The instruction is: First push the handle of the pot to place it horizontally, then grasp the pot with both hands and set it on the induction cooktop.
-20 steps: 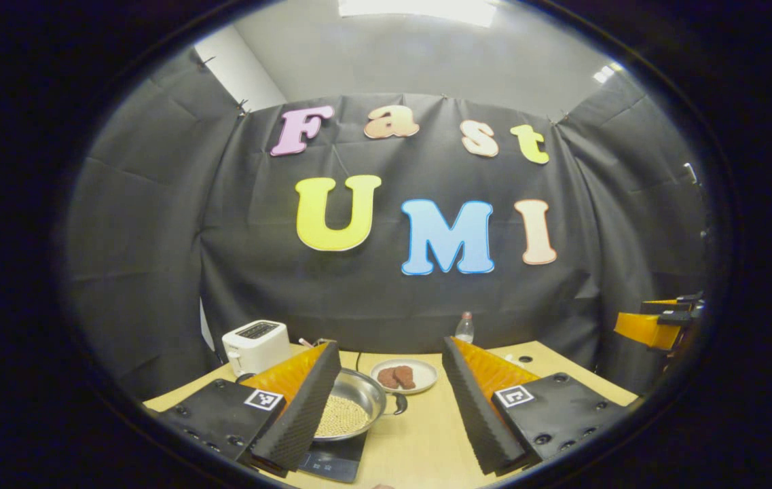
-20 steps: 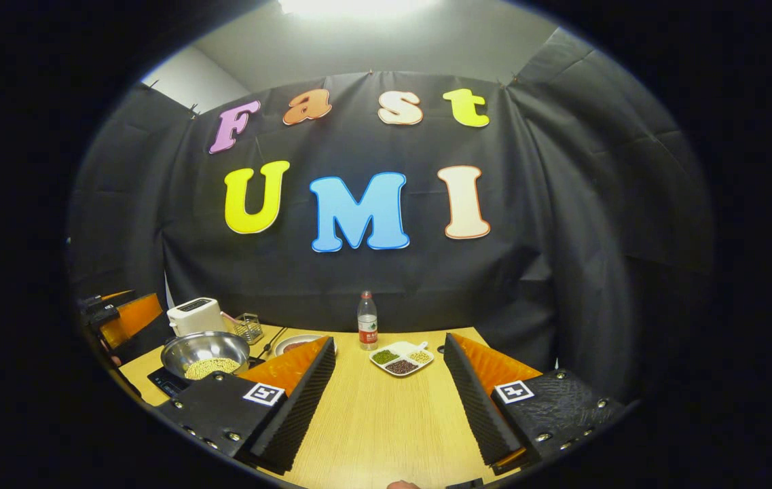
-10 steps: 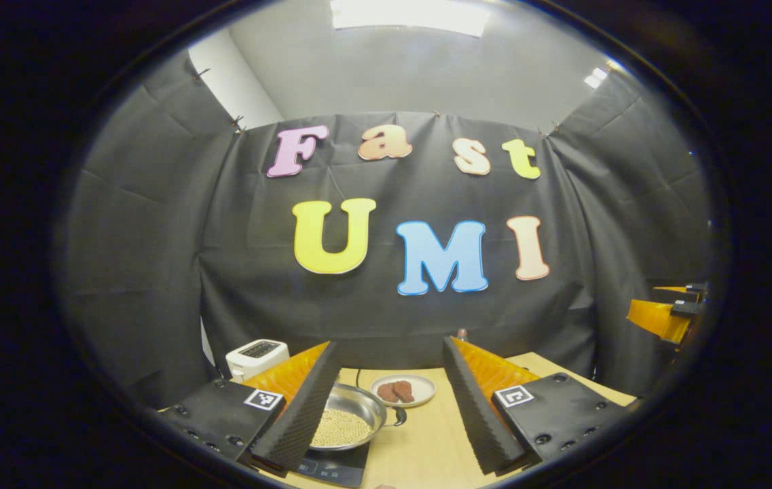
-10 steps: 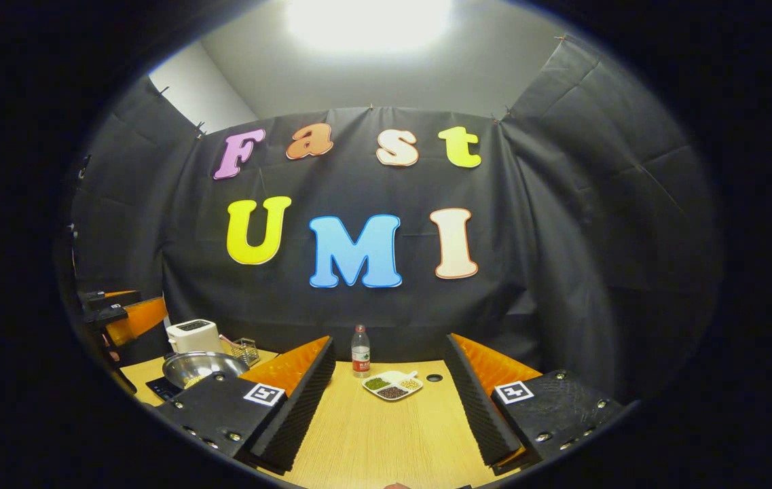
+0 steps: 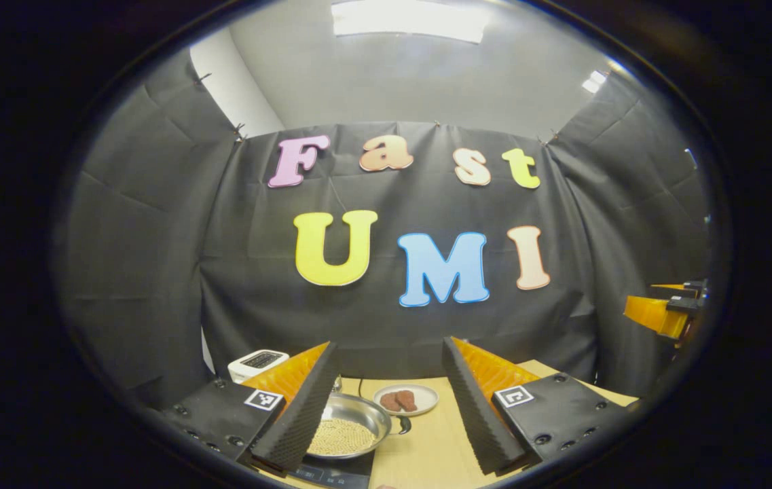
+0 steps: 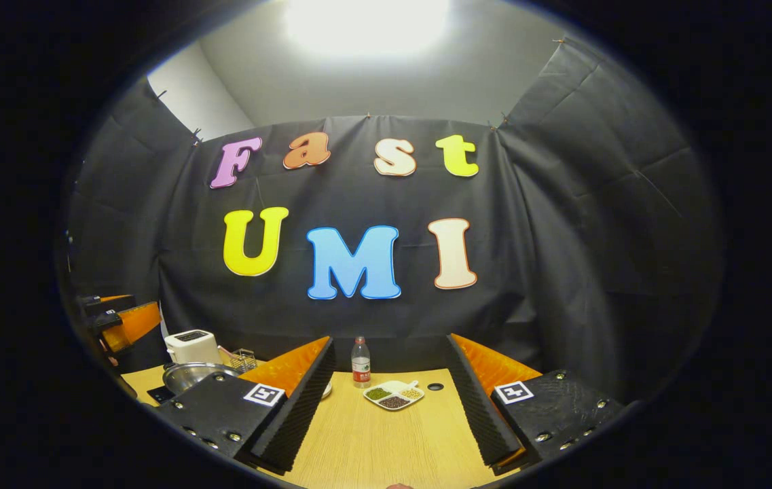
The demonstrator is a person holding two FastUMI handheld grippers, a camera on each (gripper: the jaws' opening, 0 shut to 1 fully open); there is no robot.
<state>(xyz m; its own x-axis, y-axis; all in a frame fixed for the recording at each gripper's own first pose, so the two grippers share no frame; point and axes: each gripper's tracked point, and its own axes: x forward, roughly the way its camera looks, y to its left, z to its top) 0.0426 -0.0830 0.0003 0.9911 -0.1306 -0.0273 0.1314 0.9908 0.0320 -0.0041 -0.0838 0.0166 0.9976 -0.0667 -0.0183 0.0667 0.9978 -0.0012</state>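
Two grippers, both spread wide and holding nothing. My wooden table point(image 5: 419, 455) carries the induction cooktop point(image 5: 331, 475), and the pot point(image 5: 352, 426) of pale grains sits on it — just ahead of my left gripper point(image 5: 391, 407), slightly left of centre, side handle point(image 5: 402, 425) pointing right. My right gripper point(image 6: 391, 406) hangs farther off — the pot point(image 6: 197, 372) lies well to its left.

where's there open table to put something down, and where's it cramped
Free: the bare wood in front of the divided snack dish and water bottle, between the right gripper fingers. Crowded: the left end, with toaster, wire basket, pot on the cooktop and meat plate.
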